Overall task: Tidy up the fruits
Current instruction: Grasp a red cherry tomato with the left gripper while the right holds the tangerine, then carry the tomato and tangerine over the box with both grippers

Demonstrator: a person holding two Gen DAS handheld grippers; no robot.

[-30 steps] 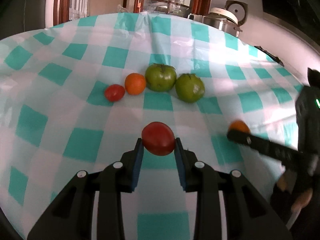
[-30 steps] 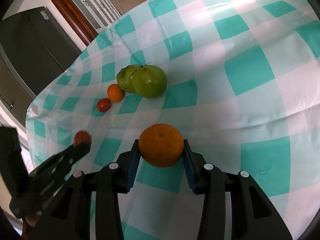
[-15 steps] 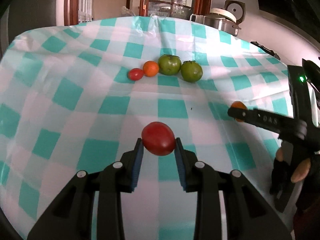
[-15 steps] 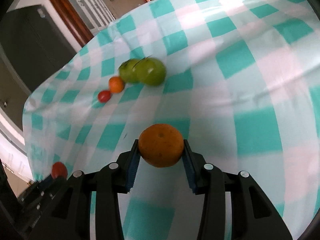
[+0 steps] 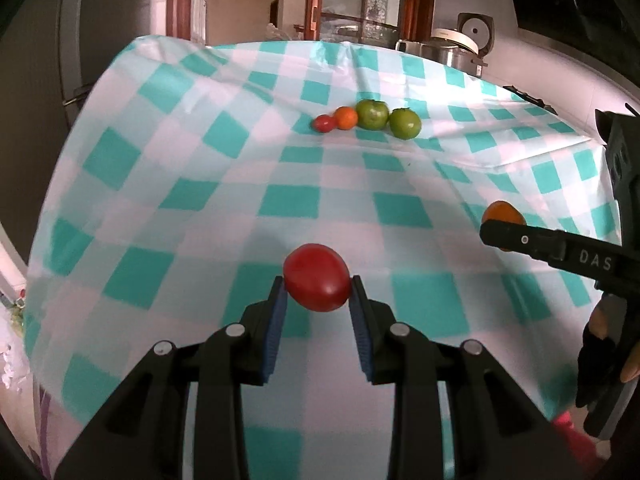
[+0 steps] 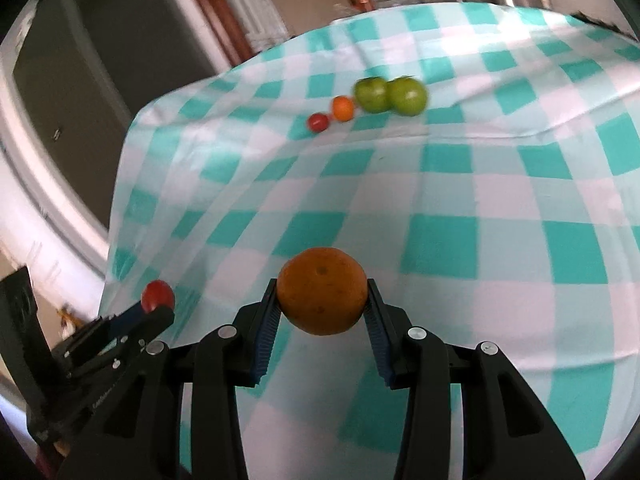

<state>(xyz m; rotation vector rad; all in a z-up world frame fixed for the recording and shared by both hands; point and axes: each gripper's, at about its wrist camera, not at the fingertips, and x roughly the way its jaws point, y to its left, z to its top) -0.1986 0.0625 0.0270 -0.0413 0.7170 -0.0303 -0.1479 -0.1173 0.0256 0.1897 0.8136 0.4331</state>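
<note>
My left gripper (image 5: 318, 294) is shut on a red tomato (image 5: 317, 277), held above the near part of the teal-and-white checked tablecloth (image 5: 288, 200). My right gripper (image 6: 322, 304) is shut on an orange (image 6: 322, 290); the same orange (image 5: 502, 215) shows at the right edge of the left wrist view. Far back on the cloth a row lies: a small red tomato (image 5: 324, 123), a small orange (image 5: 346, 117) and two green tomatoes (image 5: 372, 114) (image 5: 405, 123). In the right wrist view the row appears blurred, with the green tomatoes (image 6: 390, 94) at its right end.
Metal pots and a rice cooker (image 5: 460, 46) stand behind the table's far right edge. A dark fridge (image 6: 100, 80) stands beyond the table's left edge. A wooden door frame (image 5: 176, 0) is behind. A gloved hand (image 5: 604, 344) grips the right tool.
Both grippers have drawn back from the fruit row, each still holding its fruit. The row now looks smaller and farther off, and more of the table's edges shows.
</note>
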